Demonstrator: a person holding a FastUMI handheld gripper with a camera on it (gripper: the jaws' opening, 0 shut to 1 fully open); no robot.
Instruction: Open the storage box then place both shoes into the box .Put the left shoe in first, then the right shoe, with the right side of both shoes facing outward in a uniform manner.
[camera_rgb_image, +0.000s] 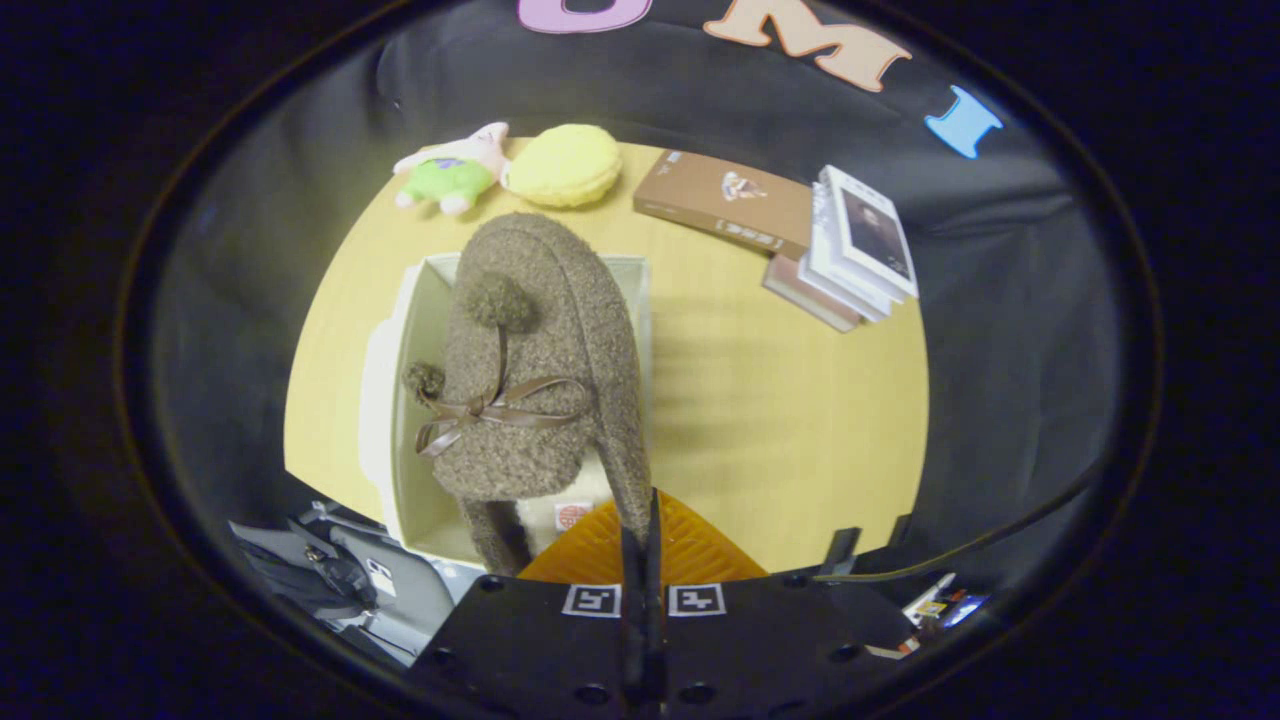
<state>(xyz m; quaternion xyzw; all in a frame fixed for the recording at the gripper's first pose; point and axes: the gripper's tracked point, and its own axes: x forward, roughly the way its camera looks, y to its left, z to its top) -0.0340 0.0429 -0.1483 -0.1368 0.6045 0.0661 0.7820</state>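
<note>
Brown boucle-type fabric: one shoe (545, 360), slipper style, with a thin ribbon bow (490, 410) and two pompoms across the upper. It is held up over the storage box (425, 300), toe pointing away from the camera, heel end nearest the fingers. A pale lining and a small round label are seen inside the heel opening.

Gripper (640, 540): fingers are brought together with almost no gap, pinched on the rim of the shoe's heel collar; the shoe is carried by them.

Storage box: white, rectangular, open at the top, set on the table (800, 420) directly beneath the shoe. Its far wall and left wall are visible; much of the interior is covered by the shoe, so the contents cannot be told. A white panel, possibly the lid, is seen along the box's left side.

Table: light wood surface.

Other items, beyond the box at the far edge of the table: one plush toy (452, 172) in pink and green; one yellow round cushion (565, 165) touching it; one brown book (725, 203) lying flat; one stack of books (850, 260) just beside the brown book, well apart from the box.
</note>
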